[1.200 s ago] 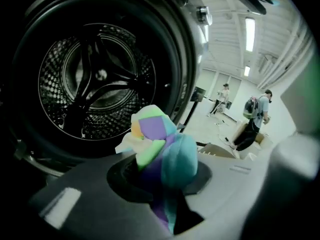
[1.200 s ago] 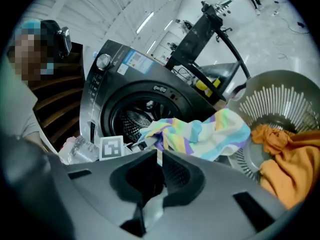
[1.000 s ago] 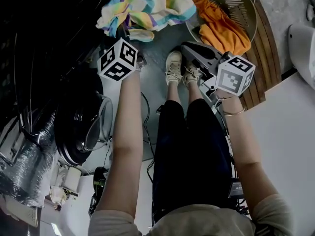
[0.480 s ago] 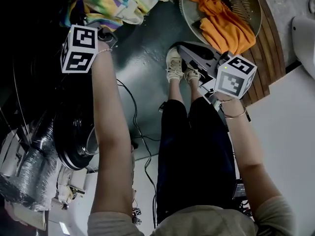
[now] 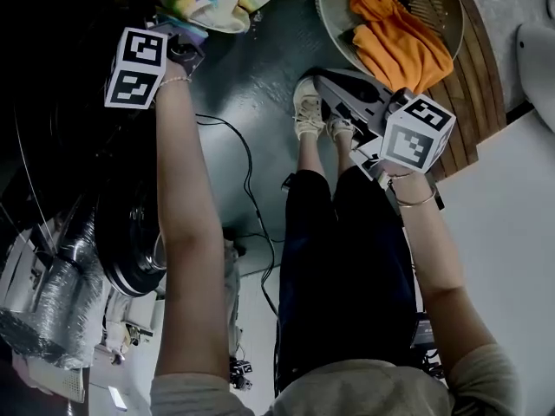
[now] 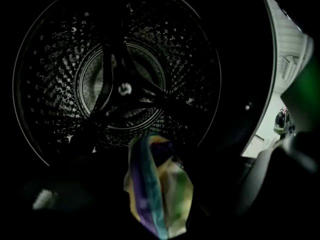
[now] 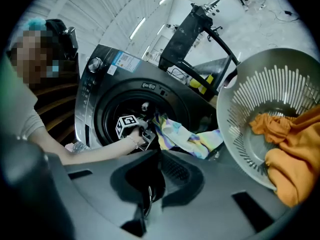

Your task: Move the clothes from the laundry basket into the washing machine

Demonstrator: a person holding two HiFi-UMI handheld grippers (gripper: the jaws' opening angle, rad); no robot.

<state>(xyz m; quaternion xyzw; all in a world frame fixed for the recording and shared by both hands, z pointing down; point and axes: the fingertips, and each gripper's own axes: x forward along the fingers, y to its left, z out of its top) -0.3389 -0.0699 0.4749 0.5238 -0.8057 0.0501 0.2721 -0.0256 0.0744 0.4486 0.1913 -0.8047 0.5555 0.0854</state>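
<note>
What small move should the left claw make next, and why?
Probably push the striped cloth deeper into the drum. The left claw has just been opening with the cloth between its jaws, and part hangs outside the door opening.

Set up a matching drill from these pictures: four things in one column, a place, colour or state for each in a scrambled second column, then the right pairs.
Column A
1. striped multicoloured cloth
2. orange garment
3. right hand-held gripper
4. laundry basket

Column B
a. jaws together, nothing between them
b. pale, with a slotted wall
c. hanging out of the door opening of the washing machine
d. lying inside the basket

Pairs: 1-c, 2-d, 3-a, 4-b
</note>
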